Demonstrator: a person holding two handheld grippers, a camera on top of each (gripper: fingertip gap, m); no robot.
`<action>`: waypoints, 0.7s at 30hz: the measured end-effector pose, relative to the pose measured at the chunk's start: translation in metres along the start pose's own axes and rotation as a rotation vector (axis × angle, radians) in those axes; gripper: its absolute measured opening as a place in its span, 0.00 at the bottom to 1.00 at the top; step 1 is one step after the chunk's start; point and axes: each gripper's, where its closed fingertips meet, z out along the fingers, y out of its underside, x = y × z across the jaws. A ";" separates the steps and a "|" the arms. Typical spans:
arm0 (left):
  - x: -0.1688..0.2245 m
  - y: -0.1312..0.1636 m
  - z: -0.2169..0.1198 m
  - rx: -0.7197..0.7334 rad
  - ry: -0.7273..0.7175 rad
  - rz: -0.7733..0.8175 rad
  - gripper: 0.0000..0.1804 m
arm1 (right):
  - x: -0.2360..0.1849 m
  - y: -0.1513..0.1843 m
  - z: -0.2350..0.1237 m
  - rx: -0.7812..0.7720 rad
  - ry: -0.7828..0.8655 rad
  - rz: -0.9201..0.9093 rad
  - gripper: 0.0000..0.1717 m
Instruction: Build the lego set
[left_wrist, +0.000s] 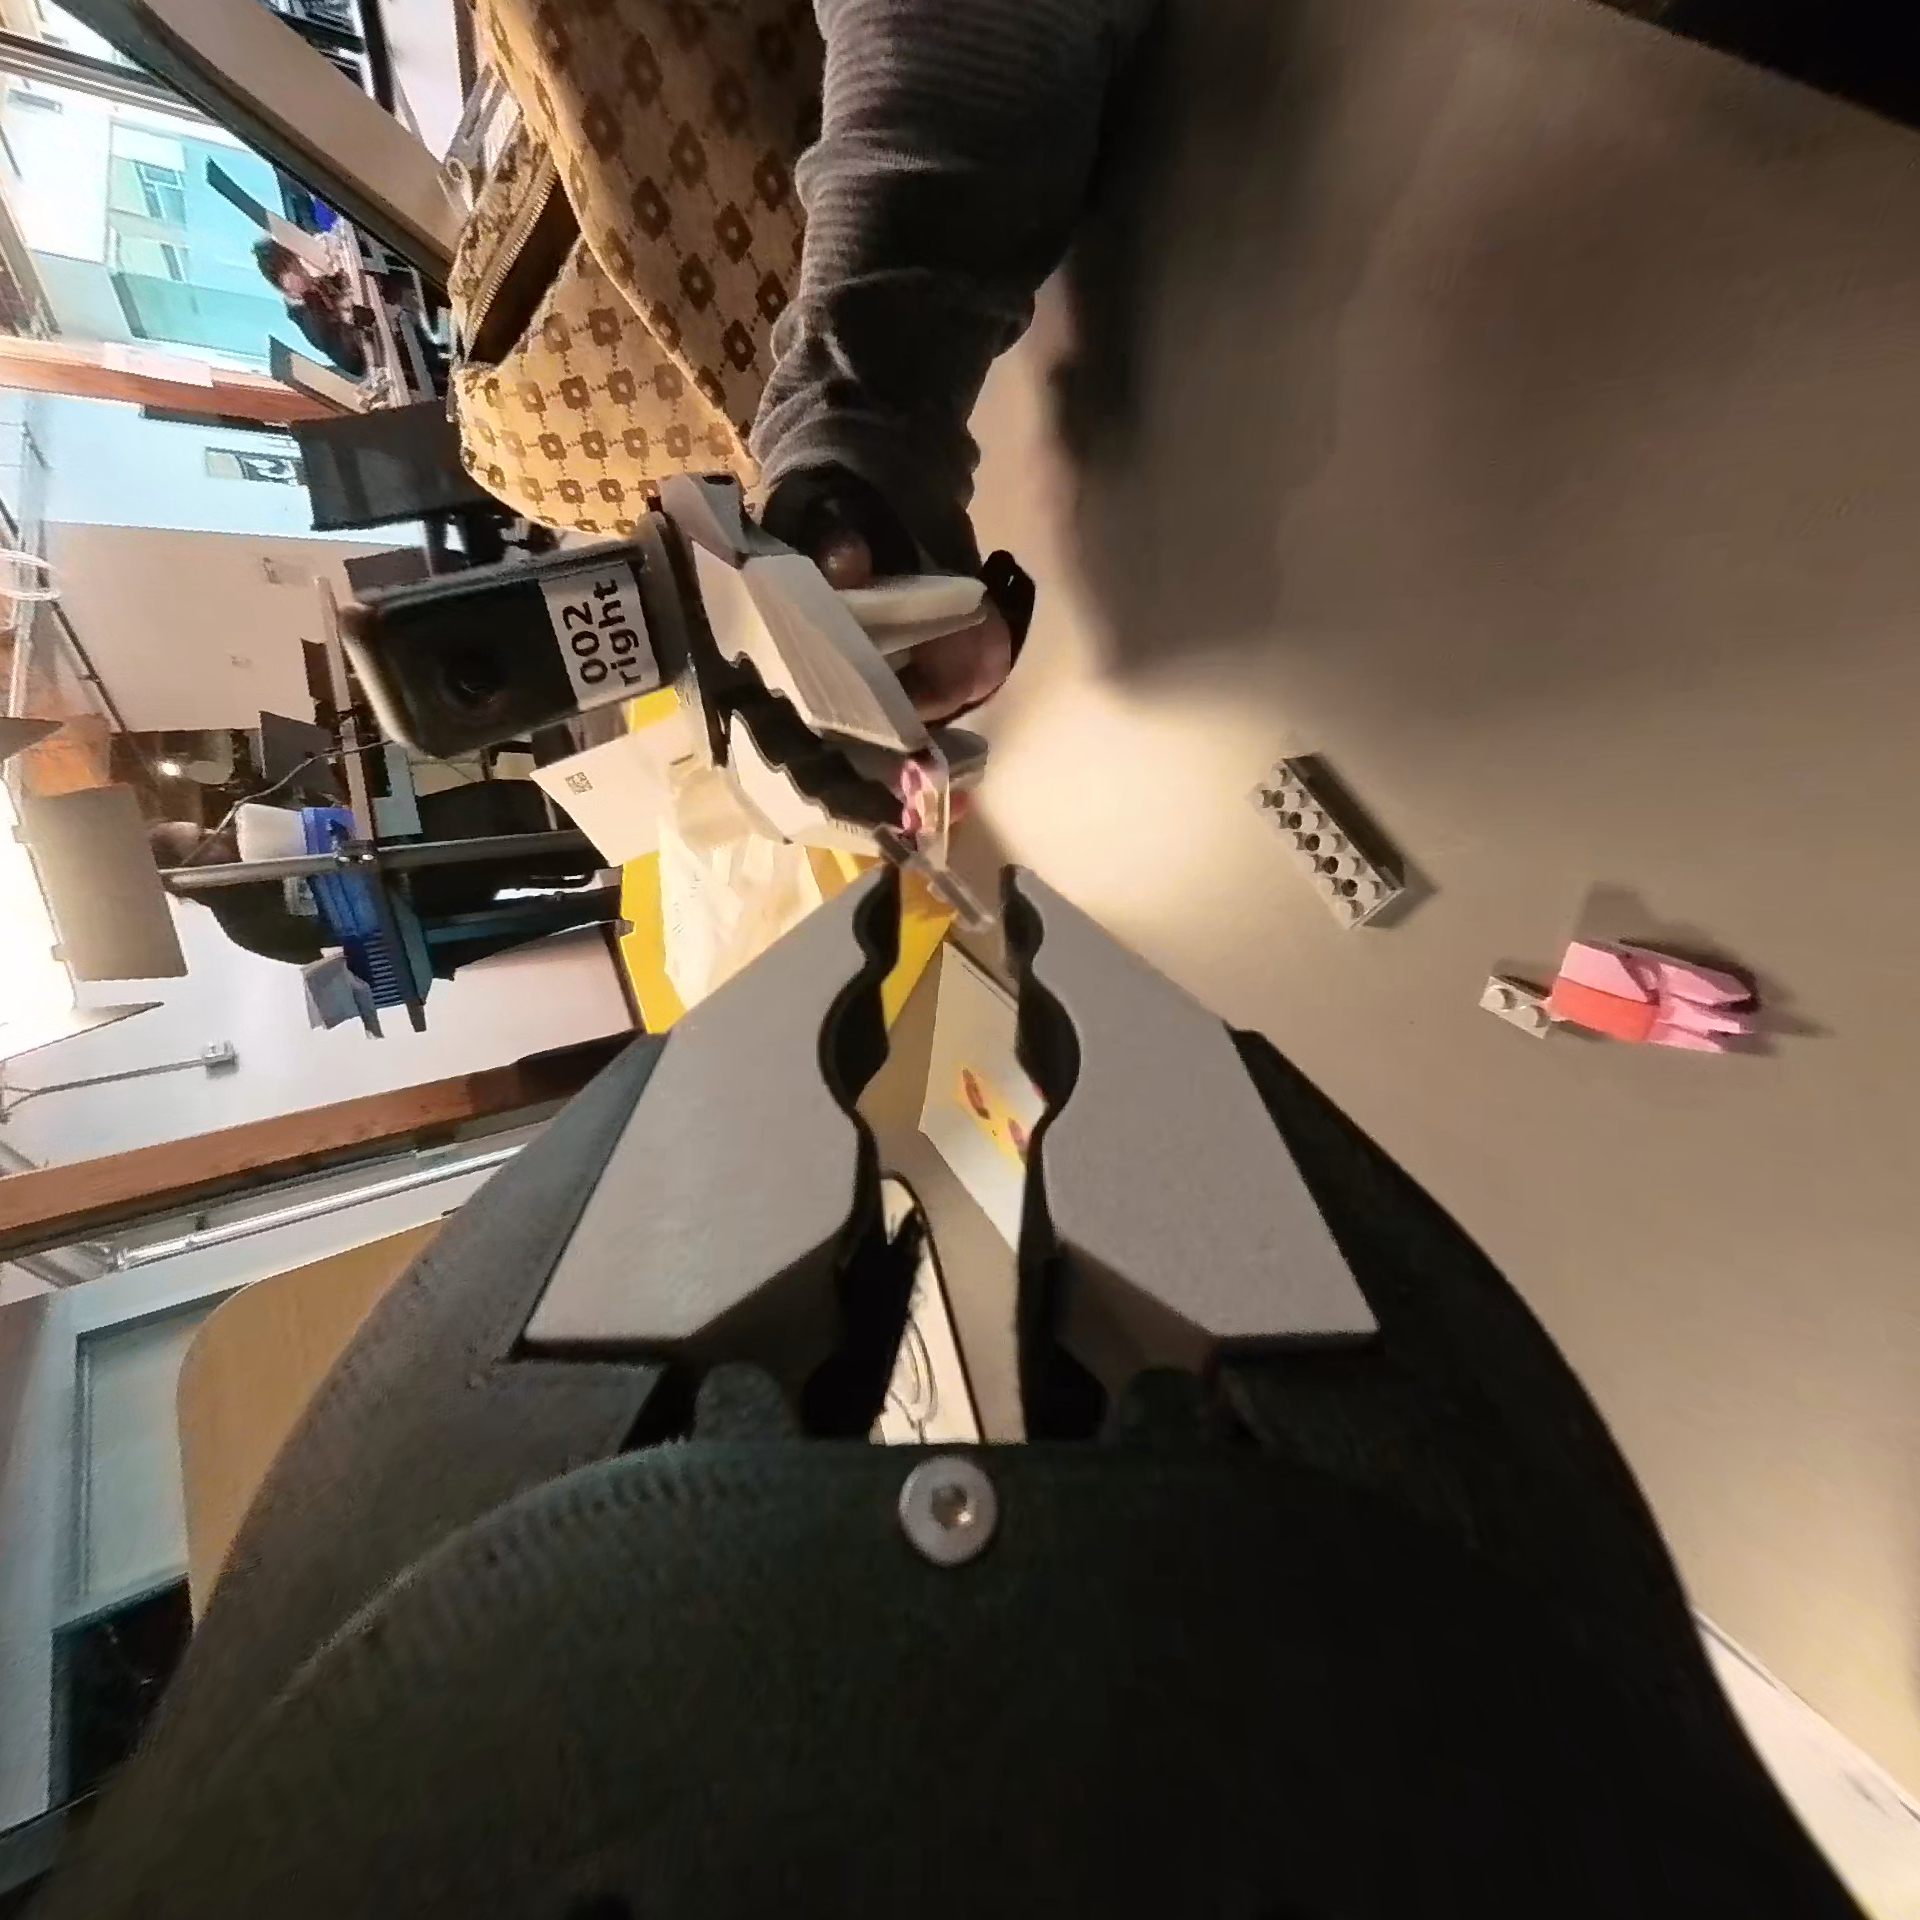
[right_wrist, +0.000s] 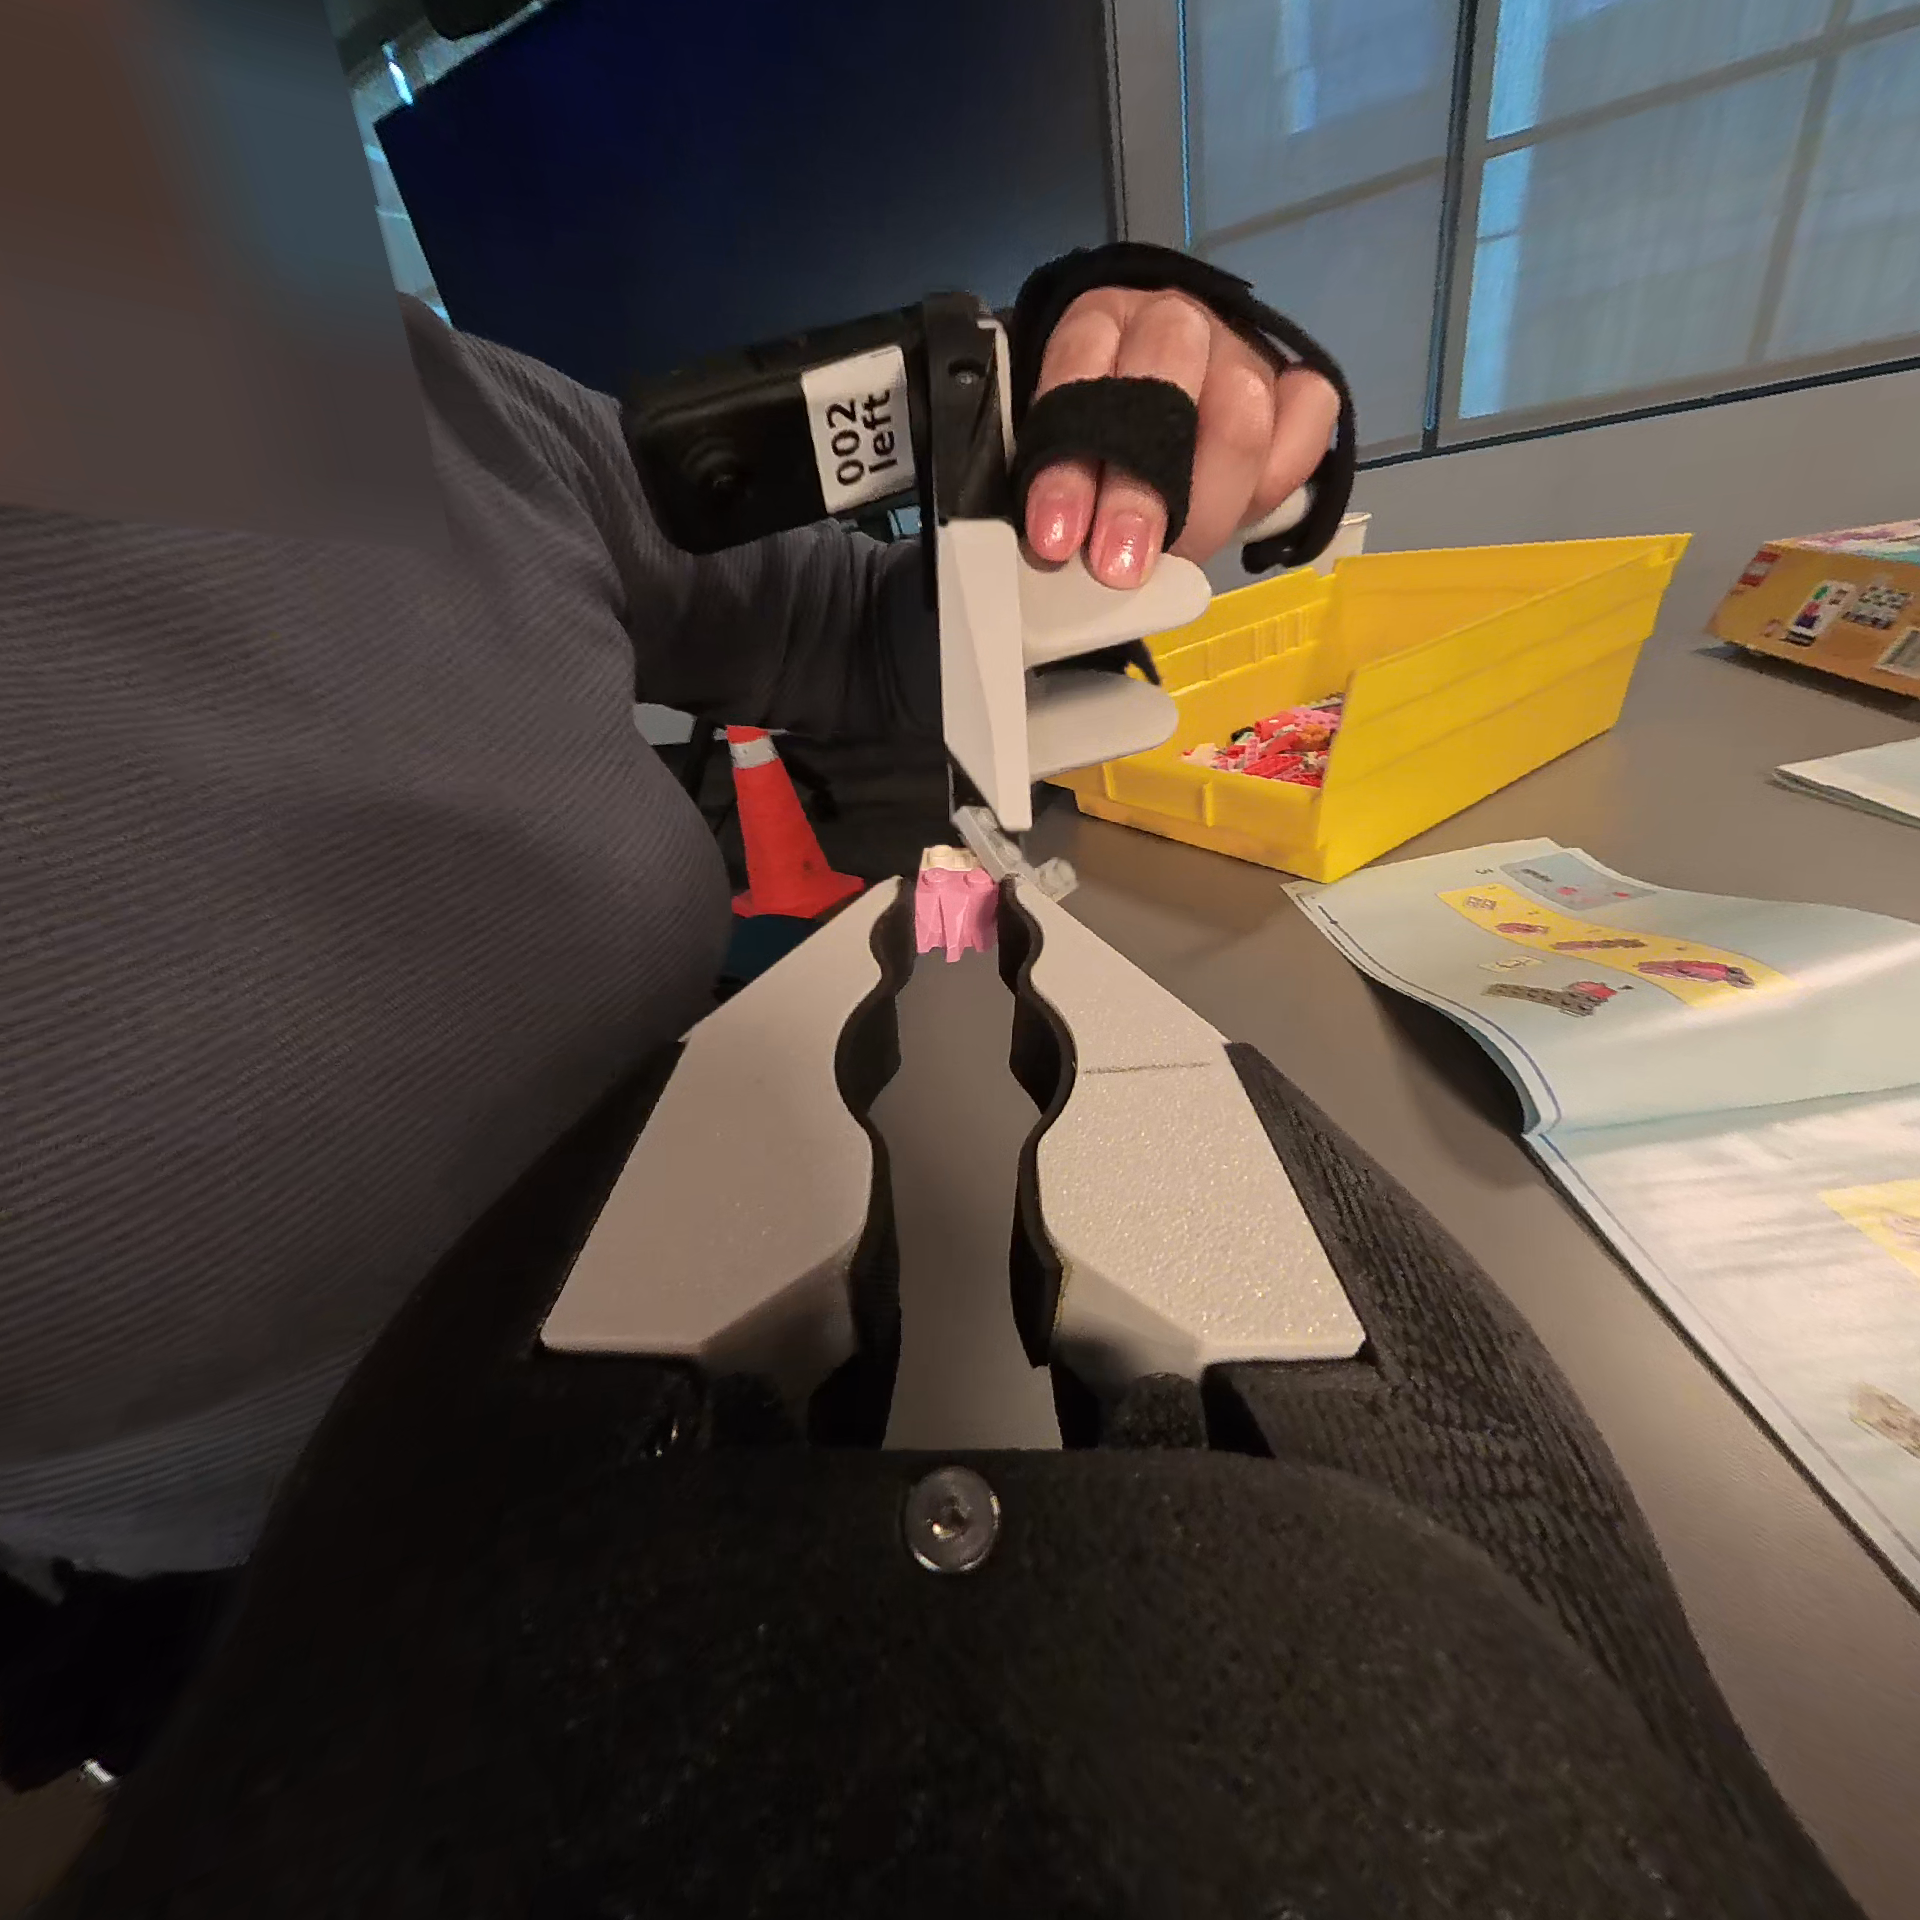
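Right claw (right_wrist: 951, 904), closest to us, pinches a pink brick (right_wrist: 954, 914) with a white stud piece on top, both pads pressed on it. Left claw (left_wrist: 948, 896) stands narrowly apart with nothing gripped; a thin grey plate (left_wrist: 951, 891) pokes between its tips, touching neither that we can see. We judge that plate could drop off the pink brick onto the surface (left_wrist: 1455, 520), since only the brick is gripped. Yellow bin (right_wrist: 1455, 707) sits well beyond the brick.

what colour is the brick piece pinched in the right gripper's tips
Pink, with a small white piece on top; the right wrist view shows it best.
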 end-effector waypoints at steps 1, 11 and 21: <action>0.000 0.000 0.000 -0.001 -0.005 -0.008 0.11 | 0.001 0.001 0.000 -0.007 0.009 -0.006 0.08; 0.006 0.010 0.004 -0.023 -0.029 -0.160 0.16 | 0.013 0.007 -0.004 -0.063 0.101 -0.046 0.08; 0.049 0.017 0.002 -0.052 -0.087 -0.815 0.19 | 0.069 0.090 -0.037 -0.586 0.442 -0.112 0.08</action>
